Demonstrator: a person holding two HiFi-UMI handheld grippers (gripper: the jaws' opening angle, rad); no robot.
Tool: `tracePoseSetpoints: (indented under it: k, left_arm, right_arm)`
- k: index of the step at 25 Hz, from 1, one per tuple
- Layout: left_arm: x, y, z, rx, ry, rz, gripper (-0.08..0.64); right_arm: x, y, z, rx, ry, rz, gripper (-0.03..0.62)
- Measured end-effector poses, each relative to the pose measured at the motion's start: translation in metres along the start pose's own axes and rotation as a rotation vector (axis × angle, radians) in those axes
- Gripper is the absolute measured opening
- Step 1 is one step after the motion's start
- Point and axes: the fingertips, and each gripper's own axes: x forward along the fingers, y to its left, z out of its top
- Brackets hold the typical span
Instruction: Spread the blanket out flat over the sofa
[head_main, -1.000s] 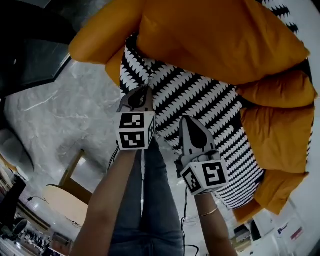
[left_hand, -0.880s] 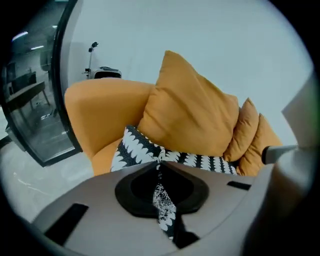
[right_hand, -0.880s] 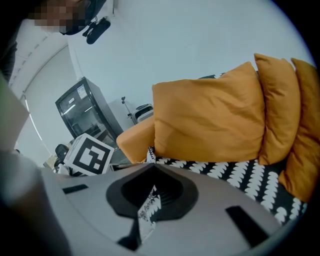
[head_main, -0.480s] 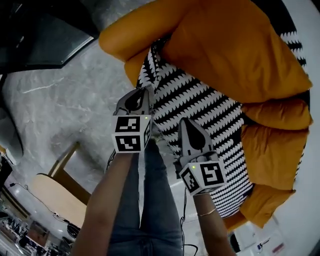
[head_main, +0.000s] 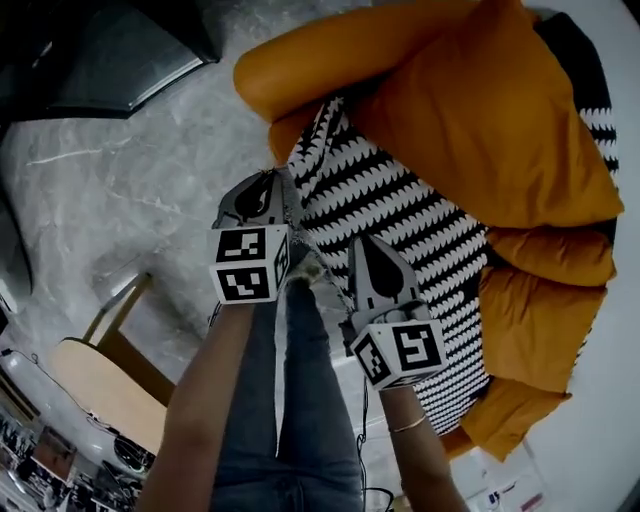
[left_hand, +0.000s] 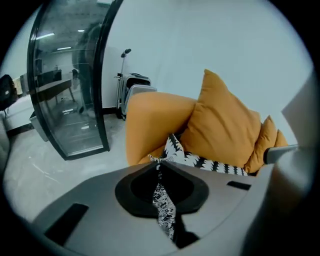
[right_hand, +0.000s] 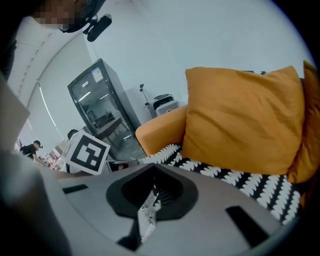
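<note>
A black-and-white patterned blanket (head_main: 400, 215) lies over the seat of an orange sofa (head_main: 300, 65). My left gripper (head_main: 283, 188) is shut on the blanket's near edge close to the sofa's arm; a strip of the fabric (left_hand: 162, 200) shows pinched between its jaws. My right gripper (head_main: 362, 250) is shut on the same edge a little further right, with a fold of blanket (right_hand: 147, 212) caught in its jaws. The blanket (right_hand: 240, 177) runs under a large orange cushion (right_hand: 245, 117).
Orange cushions (head_main: 490, 110) stand along the sofa's back, more at the right (head_main: 535, 320). A glass-fronted cabinet (left_hand: 70, 95) and a trolley (left_hand: 135, 87) stand left of the sofa on a marble floor (head_main: 110, 200). A wooden stool (head_main: 100, 385) is by the person's legs.
The head view has swung, so the sofa and blanket sit further right and up in the picture. Both grippers keep their hold on the blanket's edge and have shifted slightly left.
</note>
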Motion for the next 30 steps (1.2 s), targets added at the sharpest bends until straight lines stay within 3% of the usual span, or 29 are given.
tracePoseSetpoints:
  k: [19, 30]
  left_arm:
    - [0.030, 0.088, -0.008, -0.139, 0.066, 0.045, 0.029]
    - [0.080, 0.122, -0.024, -0.130, 0.117, 0.059, 0.029]
  right_arm:
    - [0.060, 0.050, 0.011, -0.066, 0.085, 0.051, 0.011]
    - [0.091, 0.045, 0.001, -0.078, 0.124, 0.066, 0.011]
